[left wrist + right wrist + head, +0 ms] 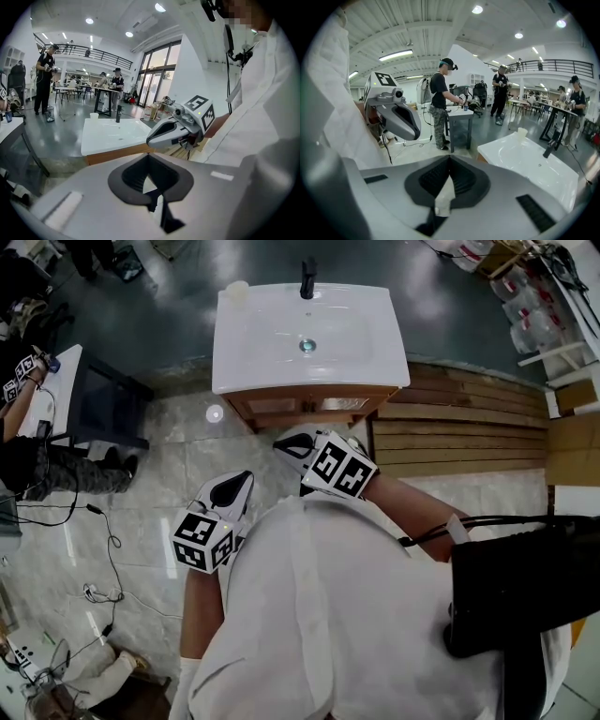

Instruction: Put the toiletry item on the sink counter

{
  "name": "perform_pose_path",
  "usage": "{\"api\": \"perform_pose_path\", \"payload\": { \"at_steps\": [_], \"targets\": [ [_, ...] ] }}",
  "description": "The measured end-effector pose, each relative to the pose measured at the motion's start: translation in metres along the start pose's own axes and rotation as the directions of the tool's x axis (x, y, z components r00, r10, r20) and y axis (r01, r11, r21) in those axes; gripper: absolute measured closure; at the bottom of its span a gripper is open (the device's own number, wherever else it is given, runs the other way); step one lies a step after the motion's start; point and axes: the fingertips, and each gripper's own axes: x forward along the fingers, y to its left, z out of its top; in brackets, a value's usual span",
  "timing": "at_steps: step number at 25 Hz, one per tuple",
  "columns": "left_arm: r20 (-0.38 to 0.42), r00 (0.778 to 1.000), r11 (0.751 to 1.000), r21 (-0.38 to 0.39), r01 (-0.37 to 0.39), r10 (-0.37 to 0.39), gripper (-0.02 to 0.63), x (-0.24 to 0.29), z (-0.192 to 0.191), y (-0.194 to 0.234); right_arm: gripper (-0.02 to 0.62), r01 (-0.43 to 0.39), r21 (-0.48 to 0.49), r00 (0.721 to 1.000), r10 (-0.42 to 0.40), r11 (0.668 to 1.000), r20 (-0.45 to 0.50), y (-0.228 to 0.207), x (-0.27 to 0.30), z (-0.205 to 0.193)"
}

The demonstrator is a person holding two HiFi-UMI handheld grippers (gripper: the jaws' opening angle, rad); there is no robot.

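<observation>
A white sink counter [375,343] on a wooden cabinet stands ahead of me, with a black faucet [307,279] at its back edge. A small pale cup [237,290] sits on the counter's back left corner; it also shows in the left gripper view [94,115] and the right gripper view [521,132]. A small white round thing [215,413] lies on the floor left of the cabinet. My left gripper [234,491] and right gripper [292,443] are held close to my chest, short of the counter. Both are shut with nothing between the jaws.
A dark side table [103,404] stands left of the sink, with a person [28,465] beside it. Wooden planks [459,427] lie to the right of the cabinet. Cables [103,540] trail over the tiled floor at the left. Other people work at tables farther off.
</observation>
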Motion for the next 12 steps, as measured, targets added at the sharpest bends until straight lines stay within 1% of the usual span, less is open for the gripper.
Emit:
{"api": "perform_pose_path", "payload": {
  "at_steps": [12],
  "targets": [
    [-0.020,1.000,1.000,-0.018,0.002,-0.002,0.600,0.013,0.004,0.014,0.589,-0.012,0.011,1.000,0.012,1.000,-0.005,-0.022,0.009,0.000]
  ]
}}
